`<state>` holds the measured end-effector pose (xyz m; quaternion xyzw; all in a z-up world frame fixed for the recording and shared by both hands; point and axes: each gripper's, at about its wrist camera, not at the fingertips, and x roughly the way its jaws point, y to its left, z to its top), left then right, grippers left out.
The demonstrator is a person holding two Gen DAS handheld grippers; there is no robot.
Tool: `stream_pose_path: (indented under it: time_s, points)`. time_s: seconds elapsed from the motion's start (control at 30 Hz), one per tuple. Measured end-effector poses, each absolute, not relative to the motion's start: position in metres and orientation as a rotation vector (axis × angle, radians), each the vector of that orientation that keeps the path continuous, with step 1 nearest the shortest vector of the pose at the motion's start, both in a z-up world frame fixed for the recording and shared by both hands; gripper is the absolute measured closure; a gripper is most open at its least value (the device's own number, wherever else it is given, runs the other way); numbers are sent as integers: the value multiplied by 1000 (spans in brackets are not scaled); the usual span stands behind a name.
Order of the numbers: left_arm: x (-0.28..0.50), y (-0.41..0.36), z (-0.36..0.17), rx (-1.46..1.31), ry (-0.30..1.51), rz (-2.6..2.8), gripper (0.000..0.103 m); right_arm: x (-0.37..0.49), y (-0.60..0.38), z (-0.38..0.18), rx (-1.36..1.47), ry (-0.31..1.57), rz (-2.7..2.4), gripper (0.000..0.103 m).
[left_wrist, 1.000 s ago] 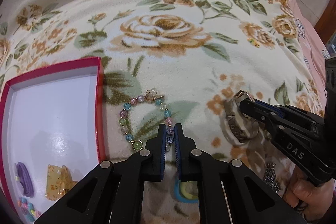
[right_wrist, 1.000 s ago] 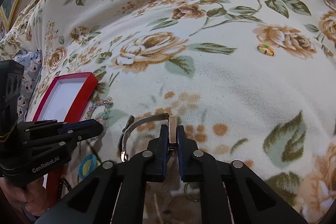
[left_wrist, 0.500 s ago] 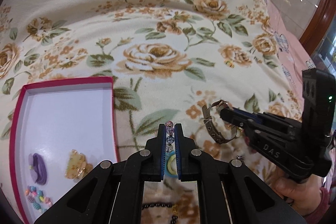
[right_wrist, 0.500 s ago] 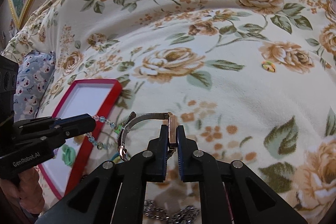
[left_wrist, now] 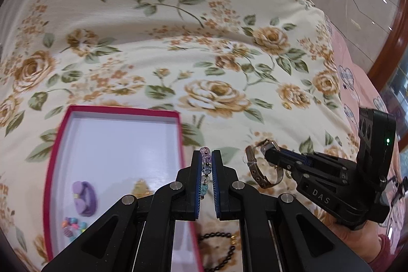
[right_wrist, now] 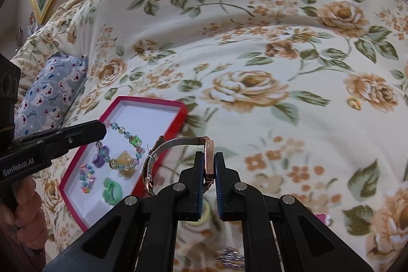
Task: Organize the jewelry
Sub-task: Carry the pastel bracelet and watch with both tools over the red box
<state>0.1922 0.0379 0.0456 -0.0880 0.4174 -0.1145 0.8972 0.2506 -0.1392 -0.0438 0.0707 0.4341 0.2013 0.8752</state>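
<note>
My left gripper (left_wrist: 206, 157) is shut on a pastel bead bracelet (left_wrist: 206, 166) and holds it in the air beside the right edge of the red-rimmed white box (left_wrist: 117, 144). In the right wrist view the bracelet (right_wrist: 125, 144) hangs from the left gripper (right_wrist: 102, 130) over the box (right_wrist: 150, 116). My right gripper (right_wrist: 209, 159) is shut on a rose-gold watch (right_wrist: 207, 154) with its mesh strap (right_wrist: 163, 149) hanging to the left. The watch (left_wrist: 262, 167) and right gripper (left_wrist: 266, 153) also show in the left wrist view, just right of the box.
The box holds a purple clip (left_wrist: 85, 198), an amber clip (right_wrist: 125, 162), a green clip (right_wrist: 112, 191) and a small bead ring (right_wrist: 86, 176). A black bead bracelet (left_wrist: 219, 246) and a silver chain (right_wrist: 230, 259) lie on the floral bedspread (right_wrist: 255, 55). A patterned pillow (right_wrist: 51, 93) lies far left.
Both grippers have lifted their pieces off the bedspread and risen. The left one has carried the bead bracelet left to the box; the right one has followed with the watch.
</note>
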Motion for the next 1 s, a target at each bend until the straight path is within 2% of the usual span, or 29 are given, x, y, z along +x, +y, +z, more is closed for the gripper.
stream_pose_path:
  time_s: [0.47,1.0]
  points:
    - [188,91,39,-257,871,-112,97,253,-75,-47,107,919,547,96]
    - [221,126,9,-311,906,-56,97,291,-16,-61,48,938,588,96]
